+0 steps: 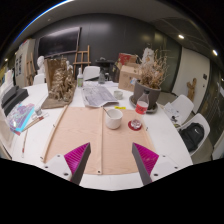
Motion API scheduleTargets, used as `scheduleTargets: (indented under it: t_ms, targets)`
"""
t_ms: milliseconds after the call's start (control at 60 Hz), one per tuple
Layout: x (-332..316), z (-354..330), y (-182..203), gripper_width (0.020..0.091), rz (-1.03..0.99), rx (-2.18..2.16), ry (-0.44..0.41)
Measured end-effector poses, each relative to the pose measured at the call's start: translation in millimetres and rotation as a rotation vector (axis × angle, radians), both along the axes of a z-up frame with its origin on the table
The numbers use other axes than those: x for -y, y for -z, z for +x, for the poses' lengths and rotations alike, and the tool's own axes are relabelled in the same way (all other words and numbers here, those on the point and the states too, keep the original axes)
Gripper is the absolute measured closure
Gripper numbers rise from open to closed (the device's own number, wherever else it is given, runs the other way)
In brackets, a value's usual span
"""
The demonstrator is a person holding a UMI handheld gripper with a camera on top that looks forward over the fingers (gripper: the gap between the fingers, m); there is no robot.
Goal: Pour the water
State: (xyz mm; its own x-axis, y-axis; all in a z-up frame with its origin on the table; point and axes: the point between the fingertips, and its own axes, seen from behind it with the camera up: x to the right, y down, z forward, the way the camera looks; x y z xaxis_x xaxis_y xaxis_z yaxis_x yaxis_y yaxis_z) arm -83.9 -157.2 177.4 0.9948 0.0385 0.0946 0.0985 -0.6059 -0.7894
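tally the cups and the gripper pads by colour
white cup: 1
red cup: 1
pink pads: 2, on the open gripper, nothing between its fingers
total: 4

Tongs (111,163) open, fingers apart
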Motion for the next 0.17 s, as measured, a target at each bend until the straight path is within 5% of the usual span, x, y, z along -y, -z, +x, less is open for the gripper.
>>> scheduleTargets:
  t_ms: [167]
  targets:
    - [3.8, -9.3, 5.6, 0.026, -0.023, -0.016, -0.019]
